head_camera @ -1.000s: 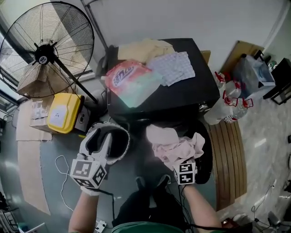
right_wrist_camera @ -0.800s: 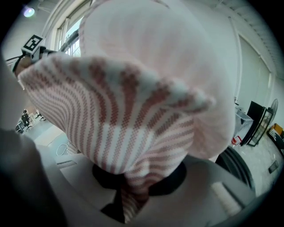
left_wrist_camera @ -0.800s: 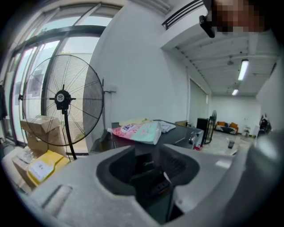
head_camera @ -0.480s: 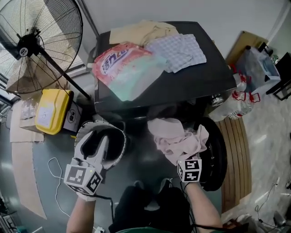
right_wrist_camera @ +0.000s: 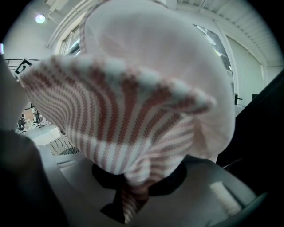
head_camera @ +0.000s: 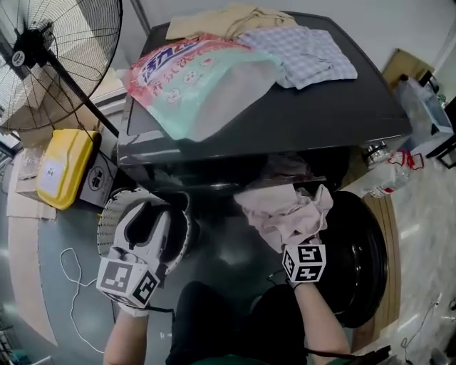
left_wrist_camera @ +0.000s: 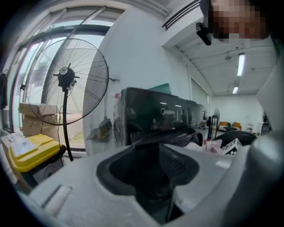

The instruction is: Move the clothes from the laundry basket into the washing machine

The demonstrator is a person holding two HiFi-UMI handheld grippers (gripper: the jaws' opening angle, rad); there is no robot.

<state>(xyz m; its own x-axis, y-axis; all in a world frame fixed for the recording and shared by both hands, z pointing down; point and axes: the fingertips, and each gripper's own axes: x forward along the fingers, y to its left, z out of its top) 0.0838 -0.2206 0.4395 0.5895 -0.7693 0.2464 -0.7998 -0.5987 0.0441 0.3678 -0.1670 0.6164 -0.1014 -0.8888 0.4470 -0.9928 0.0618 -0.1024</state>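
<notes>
**Q:** What is held by the right gripper (head_camera: pixel 288 239)?

**A:** A pink-and-white striped cloth (head_camera: pixel 279 212) is clamped between its fingers. In the right gripper view the cloth (right_wrist_camera: pixel 133 111) is seen pinched low between the fingers and billowed over most of the frame.

**Q:** Where is the cloth pictured?

**A:** It is held in the air just in front of the washer (head_camera: pixel 320 117), at the dark opening under the top panel. The round door (head_camera: pixel 367 260) is seen swung open to the right. More fabric is glimpsed inside the opening, though it cannot be made out clearly.

**Q:** And the left gripper (head_camera: pixel 158 219)?

**A:** Its fingers are spread apart, and nothing is seen between them in the left gripper view. The gripper is held over the mouth of the white mesh basket (head_camera: pixel 107 217), which is set on the floor just left of the washer front. Whether the basket is touched cannot be told.

**Q:** What is shown on the washer top?

**A:** A pink-and-green bag (head_camera: pixel 196 82) is laid at the left, a checked cloth (head_camera: pixel 306 50) at the right, and a beige cloth (head_camera: pixel 221 18) behind them. A fan (head_camera: pixel 50 53) is stood at far left, with a yellow bin (head_camera: pixel 60 167) set on the floor below it.
</notes>
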